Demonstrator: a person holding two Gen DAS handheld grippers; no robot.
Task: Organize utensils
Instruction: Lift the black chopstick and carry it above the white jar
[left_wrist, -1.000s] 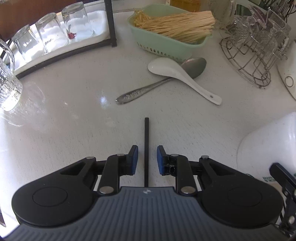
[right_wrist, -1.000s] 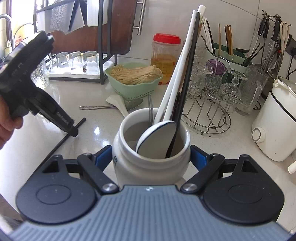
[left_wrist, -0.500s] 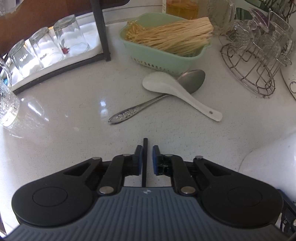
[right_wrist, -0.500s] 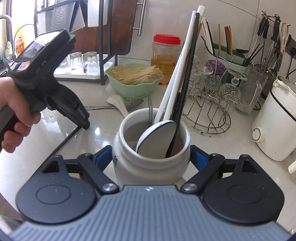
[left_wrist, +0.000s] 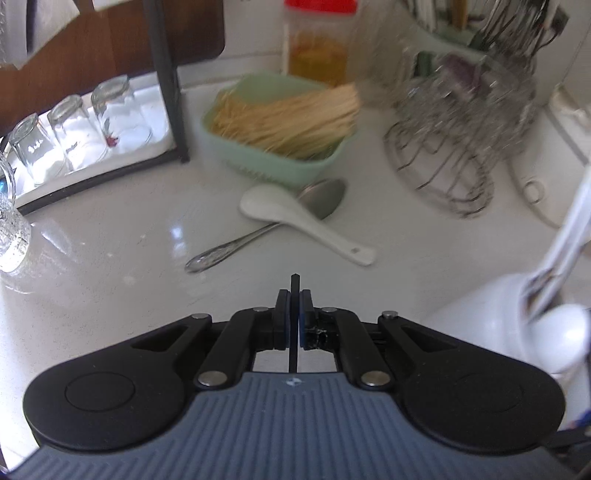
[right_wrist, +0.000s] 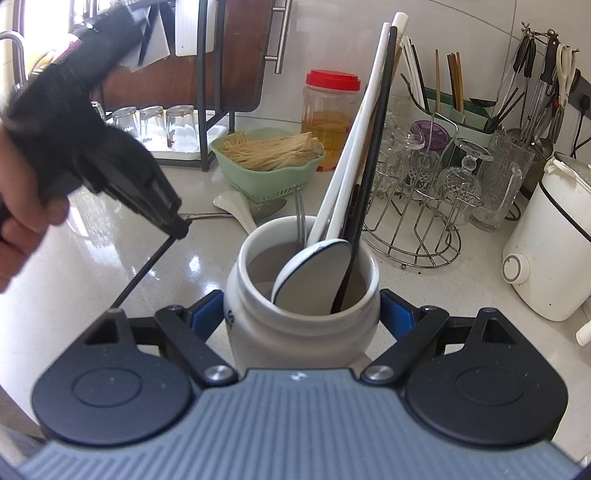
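Note:
My left gripper is shut on a thin black chopstick and holds it off the counter; in the right wrist view the chopstick hangs slanted from the left gripper. My right gripper is shut on a white ceramic utensil jar holding spoons and chopsticks. The jar shows at the right of the left wrist view. A white soup spoon and a metal spoon lie crossed on the counter ahead.
A green basket of dry noodles stands behind the spoons. A wire glass rack is at the right, a white appliance further right. Upturned glasses sit on a black-framed rack at the left.
My left gripper closed on the black chopstick, lifted it off the counter and swung toward the jar. The right gripper and jar have not moved.

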